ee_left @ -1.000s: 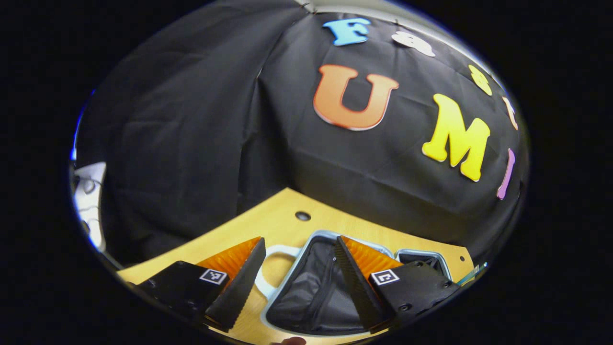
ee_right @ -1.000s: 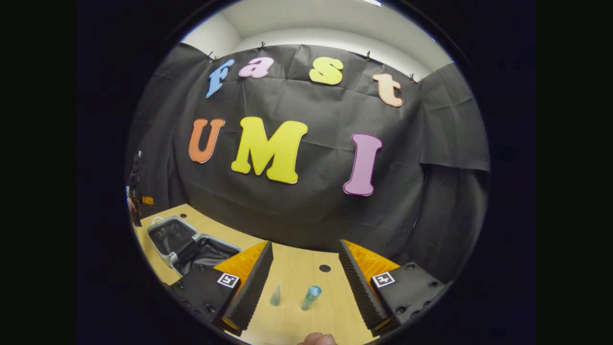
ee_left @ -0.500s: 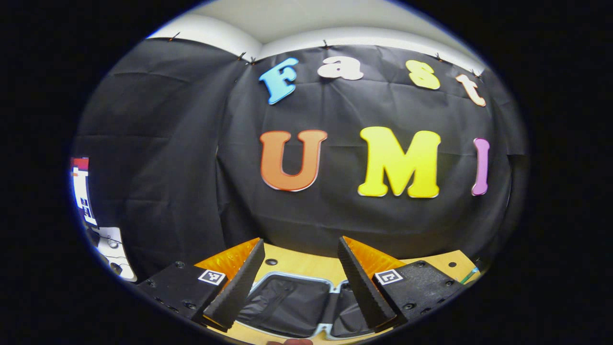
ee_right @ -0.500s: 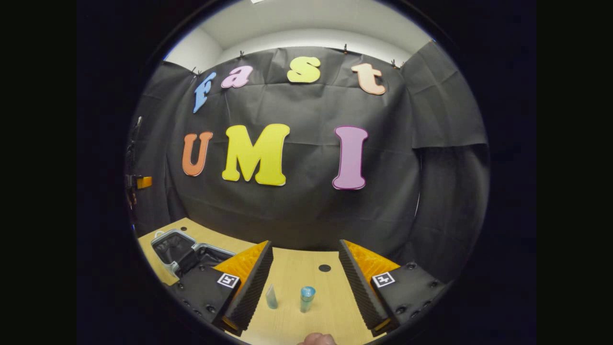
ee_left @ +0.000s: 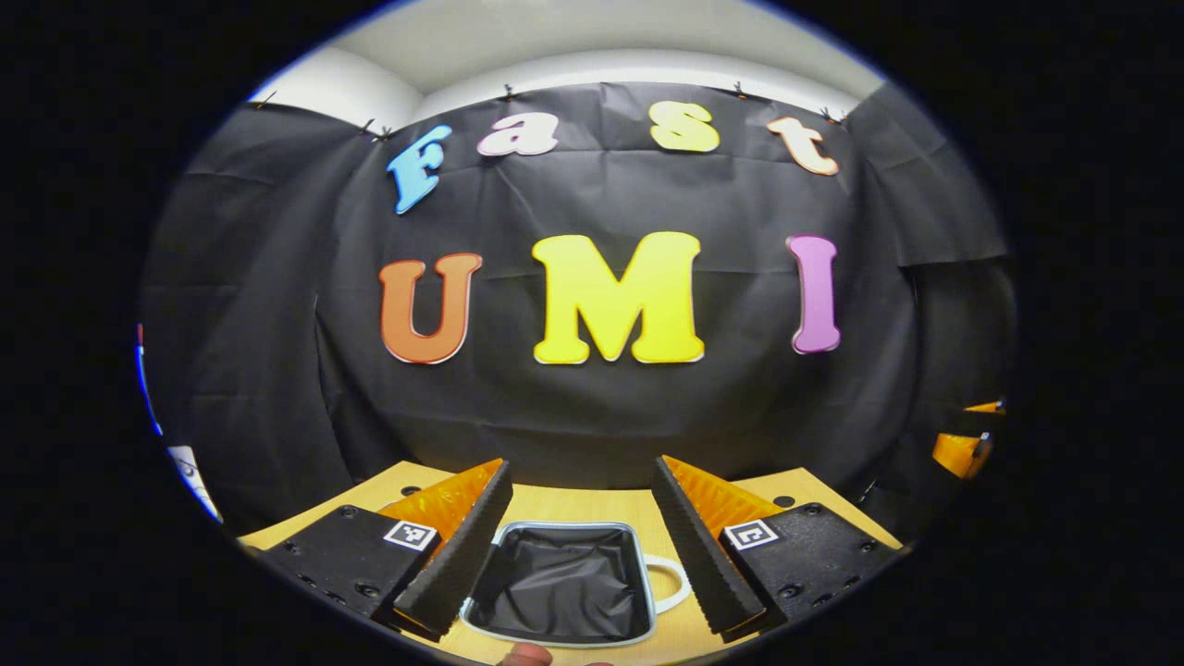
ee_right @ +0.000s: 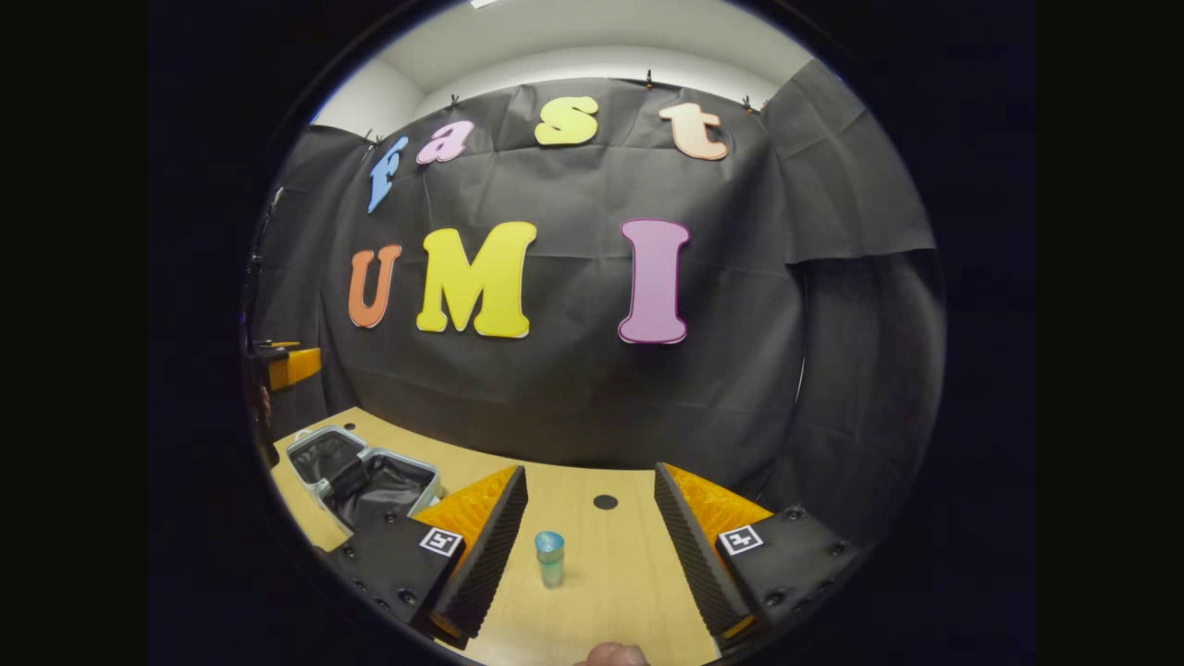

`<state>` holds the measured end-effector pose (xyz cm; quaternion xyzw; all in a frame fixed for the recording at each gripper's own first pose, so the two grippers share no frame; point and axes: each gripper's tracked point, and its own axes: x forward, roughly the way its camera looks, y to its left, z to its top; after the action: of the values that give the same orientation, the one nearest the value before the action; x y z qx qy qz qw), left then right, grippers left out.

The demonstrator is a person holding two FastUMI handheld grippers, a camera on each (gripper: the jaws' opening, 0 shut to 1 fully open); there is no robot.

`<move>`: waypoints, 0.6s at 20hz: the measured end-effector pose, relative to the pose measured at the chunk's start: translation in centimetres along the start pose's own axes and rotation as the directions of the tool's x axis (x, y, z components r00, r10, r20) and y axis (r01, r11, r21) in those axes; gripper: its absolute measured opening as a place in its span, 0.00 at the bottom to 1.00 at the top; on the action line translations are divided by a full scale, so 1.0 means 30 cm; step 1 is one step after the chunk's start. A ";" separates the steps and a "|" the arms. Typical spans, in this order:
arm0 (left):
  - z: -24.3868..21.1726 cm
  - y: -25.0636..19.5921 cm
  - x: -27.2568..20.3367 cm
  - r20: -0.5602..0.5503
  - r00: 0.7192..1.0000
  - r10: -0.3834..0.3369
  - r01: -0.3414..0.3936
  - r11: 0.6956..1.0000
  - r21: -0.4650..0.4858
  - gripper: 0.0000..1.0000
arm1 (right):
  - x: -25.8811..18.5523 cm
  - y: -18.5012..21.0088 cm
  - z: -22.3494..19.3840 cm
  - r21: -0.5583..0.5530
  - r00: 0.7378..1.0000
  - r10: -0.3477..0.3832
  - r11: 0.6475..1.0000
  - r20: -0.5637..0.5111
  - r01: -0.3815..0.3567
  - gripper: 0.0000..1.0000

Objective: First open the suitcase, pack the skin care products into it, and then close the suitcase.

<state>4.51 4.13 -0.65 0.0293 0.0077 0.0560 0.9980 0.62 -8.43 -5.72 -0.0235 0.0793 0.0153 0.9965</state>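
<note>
The suitcase [ee_right: 363, 476] lies open on the wooden table [ee_right: 610, 592], both black-lined halves showing at the left of the right gripper view. One lined half [ee_left: 562, 581] with a white handle [ee_left: 678, 583] sits between the spread fingers of my left gripper [ee_left: 581, 470], below and apart from them. My right gripper [ee_right: 590, 474] is open too. A small bottle with a blue cap [ee_right: 549, 558] stands upright on the table between its fingers, nearer the left one and touching neither.
A round hole [ee_right: 605, 501] is in the tabletop beyond the bottle. The left gripper's body [ee_right: 289, 366] shows at the left edge above the suitcase; the right gripper's body [ee_left: 964, 450] shows at the far right. A fingertip [ee_left: 524, 655] is at the bottom.
The left gripper has swung right and levelled, so one suitcase half now lies centred between its fingers. The right gripper shifted right; the bottle stands nearer its left finger and the small clear tube has gone from sight.
</note>
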 end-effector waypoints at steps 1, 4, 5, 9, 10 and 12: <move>-0.021 -0.057 0.003 -0.009 1.000 -0.028 0.028 1.000 0.007 0.96 | -0.001 -0.012 -0.030 -0.001 1.000 0.010 1.000 -0.014 -0.010 0.80; -0.096 -0.263 -0.015 -0.037 0.991 -0.129 0.130 0.991 0.022 0.97 | -0.011 -0.043 -0.113 0.014 0.998 0.030 0.999 -0.063 -0.030 0.82; -0.136 -0.308 -0.022 -0.057 0.987 -0.148 0.150 0.988 0.025 0.97 | -0.017 -0.044 -0.140 0.013 0.996 0.037 0.999 -0.076 -0.037 0.82; -0.294 -0.503 -0.060 -0.153 0.961 -0.229 0.234 0.972 0.009 0.97 | -0.045 -0.069 -0.229 0.001 0.990 0.063 0.998 -0.127 -0.063 0.82; -0.329 -0.535 -0.061 -0.171 0.956 -0.237 0.243 0.970 0.014 0.97 | -0.052 -0.082 -0.241 0.005 0.989 0.065 0.998 -0.135 -0.065 0.83; -0.385 -0.594 -0.068 -0.198 0.944 -0.264 0.274 0.961 0.027 0.98 | -0.058 -0.122 -0.263 -0.007 0.987 0.052 0.999 -0.153 -0.053 0.82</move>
<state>4.25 -13.09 -13.22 0.0496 0.1097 -0.0783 0.9896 -2.21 -12.52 -13.06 -0.0280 0.1560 0.0402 0.9865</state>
